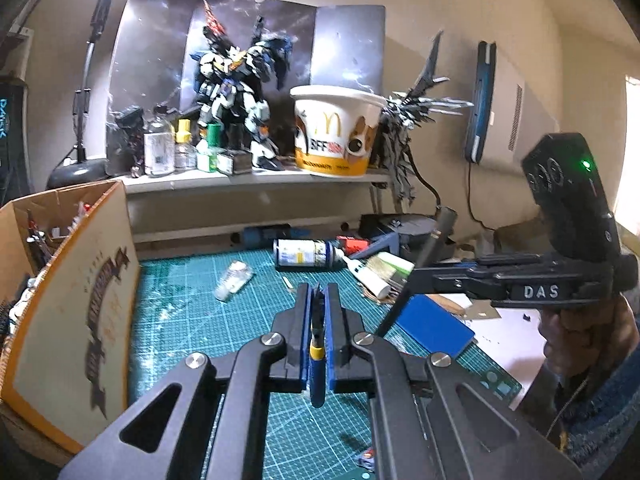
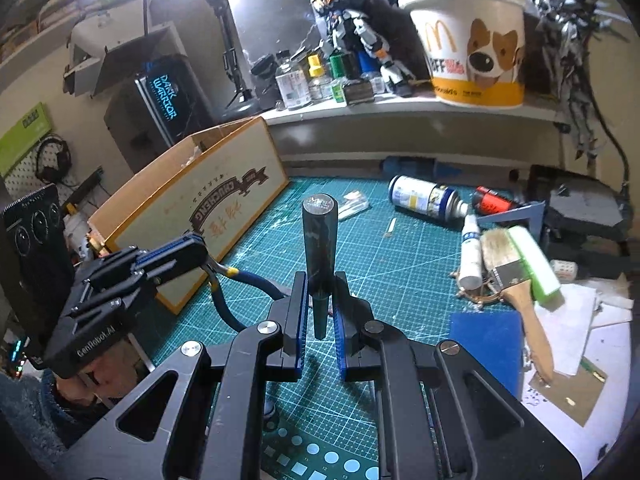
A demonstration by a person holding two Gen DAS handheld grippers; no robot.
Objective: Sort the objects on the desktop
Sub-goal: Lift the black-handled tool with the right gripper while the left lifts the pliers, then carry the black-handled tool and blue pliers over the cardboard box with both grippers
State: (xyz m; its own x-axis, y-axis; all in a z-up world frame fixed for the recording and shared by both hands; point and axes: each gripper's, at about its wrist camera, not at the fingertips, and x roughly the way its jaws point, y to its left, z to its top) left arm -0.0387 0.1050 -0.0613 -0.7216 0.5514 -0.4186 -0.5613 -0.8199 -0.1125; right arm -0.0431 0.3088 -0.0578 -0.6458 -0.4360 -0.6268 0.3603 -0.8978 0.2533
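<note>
My left gripper (image 1: pixel 319 294) is shut on blue-handled pliers (image 1: pixel 317 360), held above the green cutting mat (image 1: pixel 192 312). In the right wrist view the left gripper (image 2: pixel 200 256) holds the pliers (image 2: pixel 240 280) beside the cardboard box (image 2: pixel 192 208). My right gripper (image 2: pixel 320 280) is shut on a dark cylindrical tool handle (image 2: pixel 319 240), pointing forward over the mat (image 2: pixel 400 272). In the left wrist view the right gripper (image 1: pixel 412 280) holds that dark handle (image 1: pixel 436 240) at the right. The open cardboard box (image 1: pixel 76 320) stands left of the left gripper.
On the mat lie a spray can (image 2: pixel 424 198), a white glue bottle (image 2: pixel 470 252), a paintbrush (image 2: pixel 516 280), a green-white block (image 2: pixel 534 264), a blue pad (image 2: pixel 486 344) and a clear tube (image 1: pixel 234 280). A shelf holds a robot model (image 1: pixel 236 92), bottles and a McDonald's bucket (image 1: pixel 336 132).
</note>
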